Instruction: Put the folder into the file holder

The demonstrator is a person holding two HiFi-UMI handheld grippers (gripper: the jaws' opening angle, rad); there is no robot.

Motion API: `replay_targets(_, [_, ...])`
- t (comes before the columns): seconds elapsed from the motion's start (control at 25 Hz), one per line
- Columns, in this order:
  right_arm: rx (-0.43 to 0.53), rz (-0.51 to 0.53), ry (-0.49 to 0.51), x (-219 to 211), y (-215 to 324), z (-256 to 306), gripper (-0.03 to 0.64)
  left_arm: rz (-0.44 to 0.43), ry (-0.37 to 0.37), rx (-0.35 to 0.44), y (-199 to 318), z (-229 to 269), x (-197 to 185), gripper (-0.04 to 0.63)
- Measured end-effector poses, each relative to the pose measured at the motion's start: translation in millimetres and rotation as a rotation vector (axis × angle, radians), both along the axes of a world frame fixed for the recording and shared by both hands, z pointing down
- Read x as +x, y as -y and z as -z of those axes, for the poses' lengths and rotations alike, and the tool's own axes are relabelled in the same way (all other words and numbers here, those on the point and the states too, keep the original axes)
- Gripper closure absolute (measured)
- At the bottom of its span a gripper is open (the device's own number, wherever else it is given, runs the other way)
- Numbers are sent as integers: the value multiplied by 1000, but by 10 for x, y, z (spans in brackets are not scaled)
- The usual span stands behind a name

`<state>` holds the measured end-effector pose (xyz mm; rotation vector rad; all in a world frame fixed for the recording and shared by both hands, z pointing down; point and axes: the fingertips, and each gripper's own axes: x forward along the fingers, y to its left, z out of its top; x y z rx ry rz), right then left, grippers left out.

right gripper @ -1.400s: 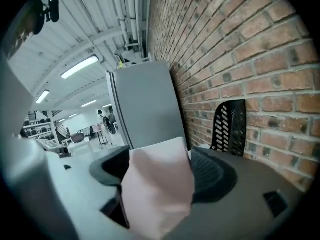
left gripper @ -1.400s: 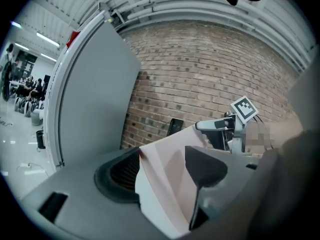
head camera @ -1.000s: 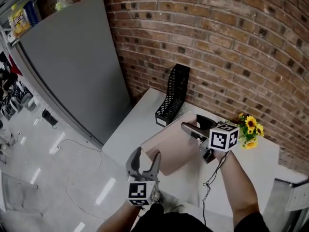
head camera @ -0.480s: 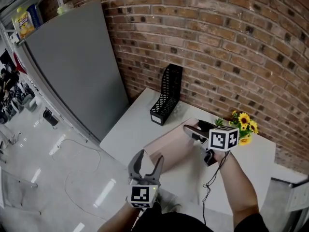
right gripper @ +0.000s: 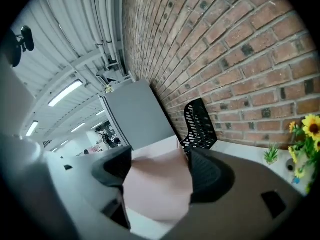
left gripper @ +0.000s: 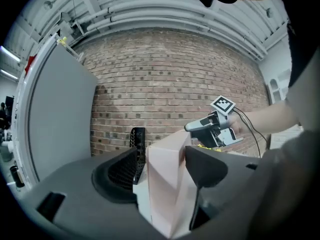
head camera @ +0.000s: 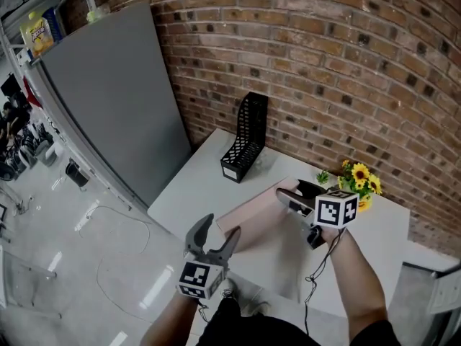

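An industrial-style office or lab workspace: a bare brick wall (head camera: 324,49), a grey partition panel (head camera: 108,99), metal shelving (head camera: 29,20) and a polished floor with a loose cable (head camera: 108,265). Overhead are exposed pipes (left gripper: 165,14) and strip lights (right gripper: 67,93). The white worktop (head camera: 194,186) carries a mesh file holder (head camera: 245,137) and sunflowers (head camera: 358,175).

No lettering, label, brand or number can be read anywhere.
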<state>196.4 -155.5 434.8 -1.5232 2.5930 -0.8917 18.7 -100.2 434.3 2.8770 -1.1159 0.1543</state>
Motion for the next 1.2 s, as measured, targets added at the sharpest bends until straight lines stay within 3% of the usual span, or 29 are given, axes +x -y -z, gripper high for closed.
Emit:
replay_targets(0.24, [10, 14, 8, 0, -80, 0, 253, -135, -9, -32, 29, -28, 268, 308])
replay_targets(0.68, [24, 7, 8, 62, -160, -11, 253, -207, 45, -1, -23, -59, 562, 335])
replay_targets(0.84, [60, -22, -4, 101, -175, 12, 258, -200, 83, 43, -109, -50, 618, 381])
replay_targets(1.0, [163, -62, -113, 116, -208, 110, 286, -166, 86, 57, -175, -45, 656, 408])
replay_targets(1.12, [233, -94, -214, 136, -259, 180, 344, -119, 69, 43, -164, -36, 631, 414])
replay_targets(1.2, [261, -120, -254, 171, -304, 229, 424, -82, 55, 31, -141, -10, 580, 416])
